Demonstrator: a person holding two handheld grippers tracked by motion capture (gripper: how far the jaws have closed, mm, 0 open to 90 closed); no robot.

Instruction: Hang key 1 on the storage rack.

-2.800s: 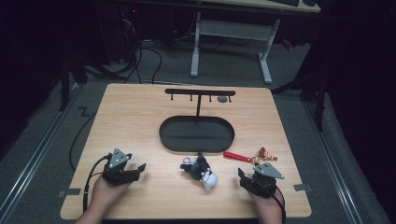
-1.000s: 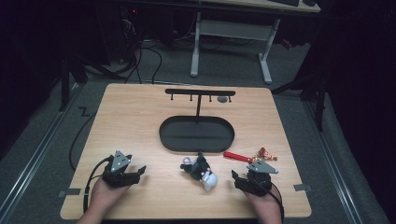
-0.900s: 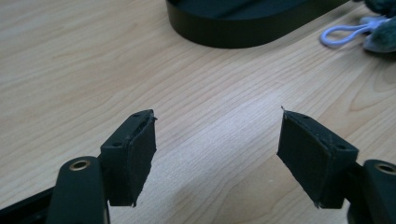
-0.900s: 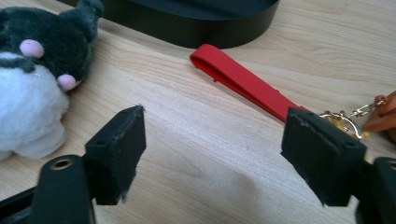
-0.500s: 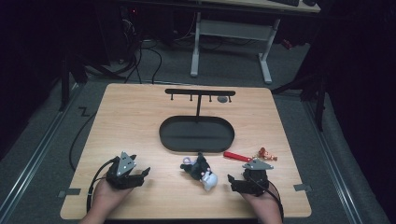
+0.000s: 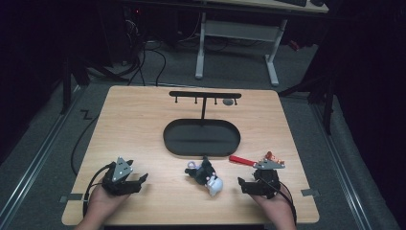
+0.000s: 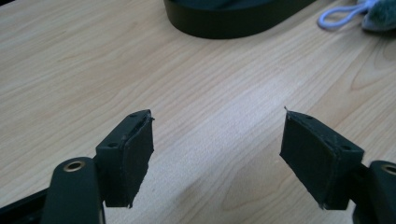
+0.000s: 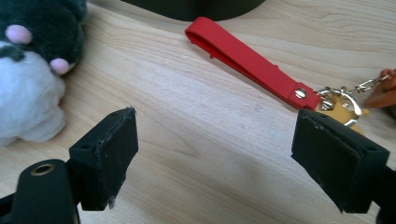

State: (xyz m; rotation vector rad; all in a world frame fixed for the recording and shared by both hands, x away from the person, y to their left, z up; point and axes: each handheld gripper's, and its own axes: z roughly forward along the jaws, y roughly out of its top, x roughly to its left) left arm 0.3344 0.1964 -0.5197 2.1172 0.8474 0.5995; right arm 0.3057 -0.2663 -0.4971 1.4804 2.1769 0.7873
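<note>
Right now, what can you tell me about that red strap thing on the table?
The red key strap is a flat loop of matte, rubbery-looking material lying flat on the wooden table, just in front of the black oval tray. A silver rivet closes one end, where a gold clasp and short chain join it. Nothing grips it; the right gripper sits nearby, jaws open.

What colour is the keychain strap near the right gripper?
Red strap, clearest in the right gripper view.

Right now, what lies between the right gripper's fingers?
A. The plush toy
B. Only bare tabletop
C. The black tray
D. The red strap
B: in the right gripper view the right gripper stands open over bare table, the red strap beyond it, the plush toy aside.
</note>
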